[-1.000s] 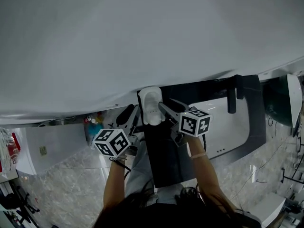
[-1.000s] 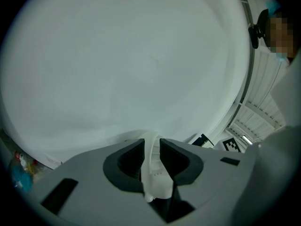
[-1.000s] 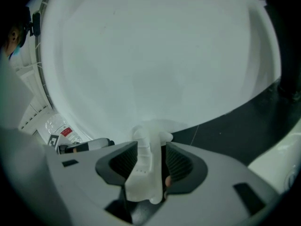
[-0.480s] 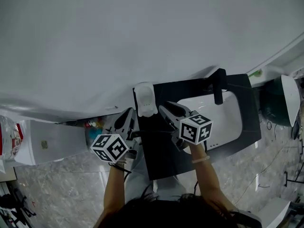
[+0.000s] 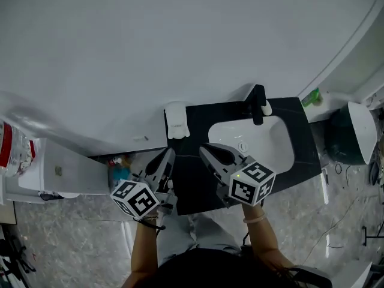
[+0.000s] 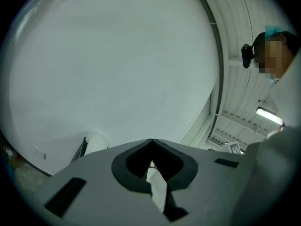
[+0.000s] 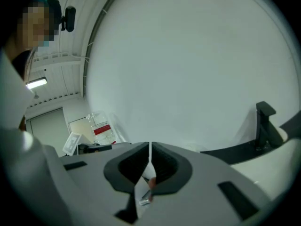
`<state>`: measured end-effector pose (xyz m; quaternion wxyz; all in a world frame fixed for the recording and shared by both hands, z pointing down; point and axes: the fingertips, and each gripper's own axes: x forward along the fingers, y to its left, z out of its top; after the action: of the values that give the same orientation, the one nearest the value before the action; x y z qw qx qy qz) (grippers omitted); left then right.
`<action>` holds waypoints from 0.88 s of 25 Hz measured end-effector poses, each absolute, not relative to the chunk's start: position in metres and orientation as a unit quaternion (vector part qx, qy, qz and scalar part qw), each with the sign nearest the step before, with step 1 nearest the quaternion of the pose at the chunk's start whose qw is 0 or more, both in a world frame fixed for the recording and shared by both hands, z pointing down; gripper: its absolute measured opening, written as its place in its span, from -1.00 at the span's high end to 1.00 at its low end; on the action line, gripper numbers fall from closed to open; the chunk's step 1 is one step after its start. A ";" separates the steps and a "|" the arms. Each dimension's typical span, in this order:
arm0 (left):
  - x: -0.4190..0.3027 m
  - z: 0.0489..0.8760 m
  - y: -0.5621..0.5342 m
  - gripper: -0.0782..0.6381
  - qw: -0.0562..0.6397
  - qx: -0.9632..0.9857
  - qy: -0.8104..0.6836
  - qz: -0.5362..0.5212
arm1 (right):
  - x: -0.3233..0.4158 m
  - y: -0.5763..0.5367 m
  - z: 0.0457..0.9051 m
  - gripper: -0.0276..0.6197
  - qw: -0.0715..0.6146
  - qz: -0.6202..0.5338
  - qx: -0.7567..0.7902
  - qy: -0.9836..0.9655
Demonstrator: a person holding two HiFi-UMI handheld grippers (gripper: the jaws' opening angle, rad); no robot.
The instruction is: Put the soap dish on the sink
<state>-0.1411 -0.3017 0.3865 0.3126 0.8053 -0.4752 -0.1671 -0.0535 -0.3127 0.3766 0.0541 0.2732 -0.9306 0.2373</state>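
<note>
The white soap dish (image 5: pixel 176 120) lies on the black counter (image 5: pixel 193 188) at its back left corner, left of the white sink basin (image 5: pixel 258 141) and the black faucet (image 5: pixel 258 104). Neither gripper touches it. My left gripper (image 5: pixel 167 155) hangs shut and empty over the counter's left edge, short of the dish. In the left gripper view its jaws (image 6: pixel 151 141) meet, with the dish (image 6: pixel 95 142) low at the left. My right gripper (image 5: pixel 203 149) hovers over the counter beside the basin. Its jaws (image 7: pixel 150 146) are closing, nearly together, with nothing between them.
A white wall fills the far side. Left of the counter stands a white unit (image 5: pixel 57 171), with a blue item (image 5: pixel 119 173) below the counter edge. To the right sit a green thing (image 5: pixel 311 96) and a dark bin with a white lid (image 5: pixel 349 131). The faucet (image 7: pixel 264 122) appears in the right gripper view.
Both grippers have drawn back from the soap dish and risen, and their jaws have come together. The dish stays at the counter's back left corner.
</note>
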 end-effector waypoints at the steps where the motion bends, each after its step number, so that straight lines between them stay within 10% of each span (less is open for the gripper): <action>1: -0.136 0.380 -0.291 0.77 0.311 0.807 -0.472 -0.168 | -0.051 -0.302 0.370 0.82 0.053 0.230 0.269 -0.934; 22: -0.088 0.319 -0.171 0.77 0.262 0.812 -0.492 -0.174 | -0.004 -0.196 0.317 0.86 0.030 0.191 0.274 -0.942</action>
<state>-0.0885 -0.1713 0.3188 0.2620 0.8121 -0.4916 -0.1738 -0.0044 -0.1962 0.3168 0.0303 0.2741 -0.9420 0.1914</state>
